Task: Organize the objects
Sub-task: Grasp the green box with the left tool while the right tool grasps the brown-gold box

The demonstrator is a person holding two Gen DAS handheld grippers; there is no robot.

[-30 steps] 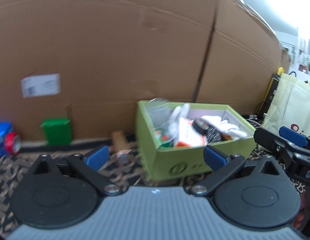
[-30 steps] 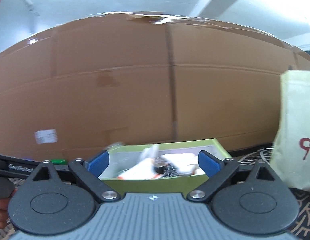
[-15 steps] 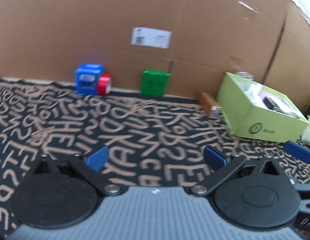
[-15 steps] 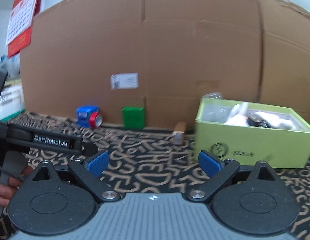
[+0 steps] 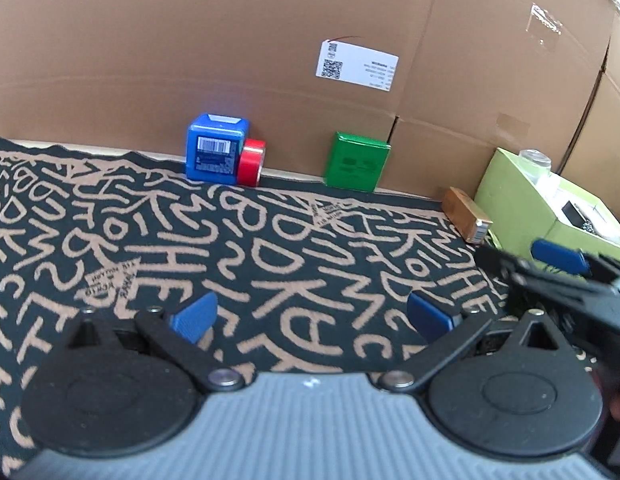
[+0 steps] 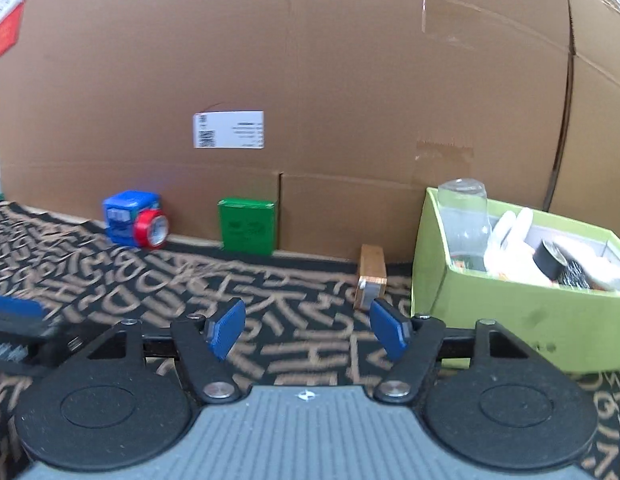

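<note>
four loose items: lined along the foot of the cardboard wall (image 6: 350,80), all well ahead of both claws; a fifth spot, the green bin, already holds things.
blue cube box (image 6: 128,216): far left ahead of the right gripper (image 6: 306,332); in the left view it sits up and left of the left gripper (image 5: 310,316). looks like rigid plastic, light; flat side faces would suit the pads, judged.
red tape roll (image 6: 152,230): touching the blue cube's right side, standing on edge. likely light and prone to roll; pinching across its flat faces seems safer than across the rim.
green box (image 6: 247,226): upright against the wall, left of the right gripper's centre line and well apart. probably thin card, light, may dent; take it across its narrow sides.
brown block (image 6: 372,276): nearest item, just above and beyond the right gripper's right-hand pad, close by the bin's left wall. looks stiff and small, an easy pinch across its width.
lime green bin (image 6: 510,312): right of the right gripper, near; a clear glass (image 6: 464,216) inside looks fragile and slippery.
left gripper state: jaws wide, nothing between them.
right gripper state: jaws have just been closing, now part open, only patterned cloth (image 6: 270,280) seen between them.
</note>
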